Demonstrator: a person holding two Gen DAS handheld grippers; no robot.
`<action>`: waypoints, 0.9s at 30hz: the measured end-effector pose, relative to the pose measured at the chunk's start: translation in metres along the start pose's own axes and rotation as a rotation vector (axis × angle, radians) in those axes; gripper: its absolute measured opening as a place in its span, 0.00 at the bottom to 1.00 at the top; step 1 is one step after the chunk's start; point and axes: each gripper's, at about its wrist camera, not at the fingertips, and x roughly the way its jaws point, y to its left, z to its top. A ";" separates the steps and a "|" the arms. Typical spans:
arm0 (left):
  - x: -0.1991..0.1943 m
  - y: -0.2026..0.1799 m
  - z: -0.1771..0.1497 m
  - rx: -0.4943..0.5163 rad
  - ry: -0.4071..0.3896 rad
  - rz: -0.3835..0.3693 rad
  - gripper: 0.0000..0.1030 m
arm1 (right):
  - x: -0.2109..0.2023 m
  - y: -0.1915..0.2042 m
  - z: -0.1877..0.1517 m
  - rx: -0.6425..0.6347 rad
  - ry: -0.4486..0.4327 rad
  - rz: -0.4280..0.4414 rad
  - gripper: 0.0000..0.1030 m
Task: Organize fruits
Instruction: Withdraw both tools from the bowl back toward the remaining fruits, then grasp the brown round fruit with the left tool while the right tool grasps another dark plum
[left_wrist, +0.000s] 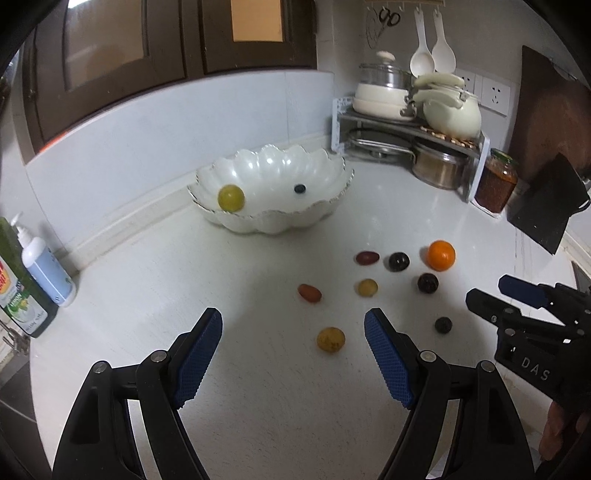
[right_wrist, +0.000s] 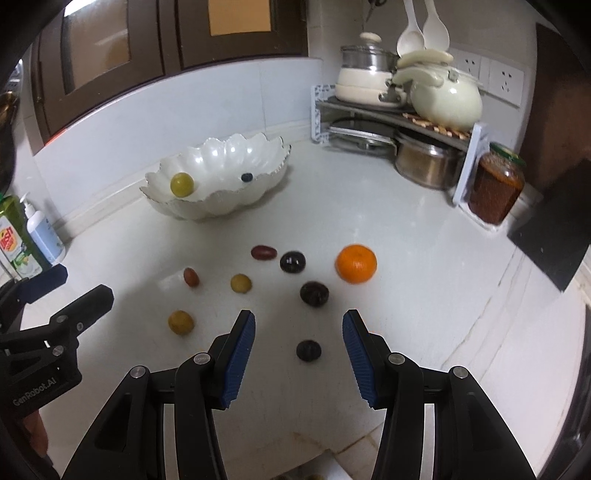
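Your left gripper (left_wrist: 293, 330) and right gripper (right_wrist: 299, 334) both gape wide, holding nothing. Loose fruits, including an orange (right_wrist: 356, 263), lie mid-frame on the counter (right_wrist: 406, 221); the scalloped bowl (right_wrist: 221, 206) upper left holds a green grape (right_wrist: 181, 184) and a blueberry (right_wrist: 247, 177).

We read "DAS" on the right gripper (left_wrist: 517, 295) body at the left wrist view's right edge, and "GenRobot.AI" on the left gripper (right_wrist: 70, 288) body at the right wrist view's lower left.
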 end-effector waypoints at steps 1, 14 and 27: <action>0.003 -0.001 -0.001 0.003 0.002 -0.003 0.77 | 0.003 0.000 -0.002 0.003 0.008 -0.002 0.49; 0.036 -0.005 -0.014 0.017 0.068 -0.025 0.73 | 0.037 -0.004 -0.018 0.038 0.087 -0.001 0.49; 0.064 -0.013 -0.023 0.016 0.110 -0.048 0.66 | 0.060 -0.009 -0.022 0.057 0.117 -0.007 0.49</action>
